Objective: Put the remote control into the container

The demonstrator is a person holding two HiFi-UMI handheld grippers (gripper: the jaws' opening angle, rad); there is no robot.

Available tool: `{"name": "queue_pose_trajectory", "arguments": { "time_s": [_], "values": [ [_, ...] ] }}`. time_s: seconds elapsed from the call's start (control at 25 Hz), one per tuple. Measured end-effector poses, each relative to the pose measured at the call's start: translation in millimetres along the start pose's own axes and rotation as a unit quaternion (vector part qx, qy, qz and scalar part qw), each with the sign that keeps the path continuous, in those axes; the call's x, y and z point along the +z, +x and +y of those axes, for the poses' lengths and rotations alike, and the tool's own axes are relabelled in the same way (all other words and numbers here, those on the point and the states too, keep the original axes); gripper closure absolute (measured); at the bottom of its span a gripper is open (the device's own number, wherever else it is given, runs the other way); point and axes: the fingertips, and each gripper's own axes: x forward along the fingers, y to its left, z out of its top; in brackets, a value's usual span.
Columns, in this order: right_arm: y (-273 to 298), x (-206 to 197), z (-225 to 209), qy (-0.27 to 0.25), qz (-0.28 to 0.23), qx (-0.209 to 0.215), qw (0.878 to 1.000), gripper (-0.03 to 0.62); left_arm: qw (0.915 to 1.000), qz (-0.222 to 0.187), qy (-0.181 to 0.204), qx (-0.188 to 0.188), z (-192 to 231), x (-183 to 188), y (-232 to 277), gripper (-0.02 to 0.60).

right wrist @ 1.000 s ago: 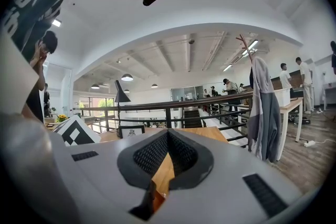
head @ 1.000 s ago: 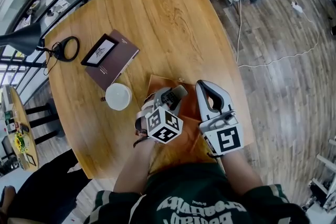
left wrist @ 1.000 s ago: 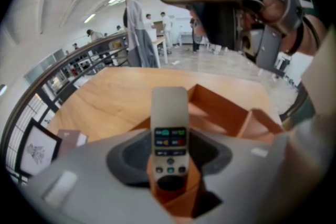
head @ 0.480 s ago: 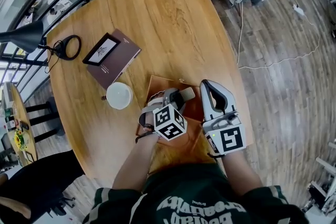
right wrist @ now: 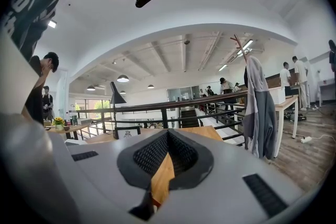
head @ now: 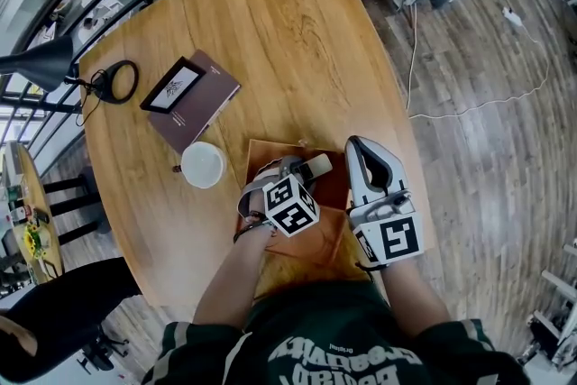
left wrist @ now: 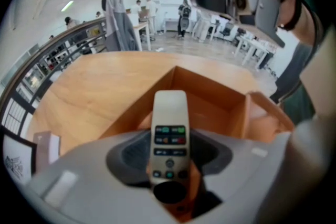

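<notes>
1 remote [left wrist: 169,118] pinched in left claw [head: 305,167], now lower into box [head: 269,149] | right claw [head: 358,144] pressed together

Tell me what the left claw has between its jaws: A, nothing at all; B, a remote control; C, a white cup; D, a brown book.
B: in the left gripper view the left claw is clamped on the remote control, whose far end points into the open container.

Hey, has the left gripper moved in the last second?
Yes. The left gripper, holding the remote, has shifted slightly right, away from the cup and further over the box.
</notes>
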Motion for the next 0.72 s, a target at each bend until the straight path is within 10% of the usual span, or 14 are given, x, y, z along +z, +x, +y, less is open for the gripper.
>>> {"name": "queue_pose_trajectory", "arguments": {
  "time_s": [0.72],
  "values": [
    [-2.3, 3.9, -0.5, 0.004, -0.007, 0.003, 1.000, 0.577, 0.9971, 0.022, -0.046, -0.057, -1.6, -6.3, 8.3, 0.331]
  ]
}}
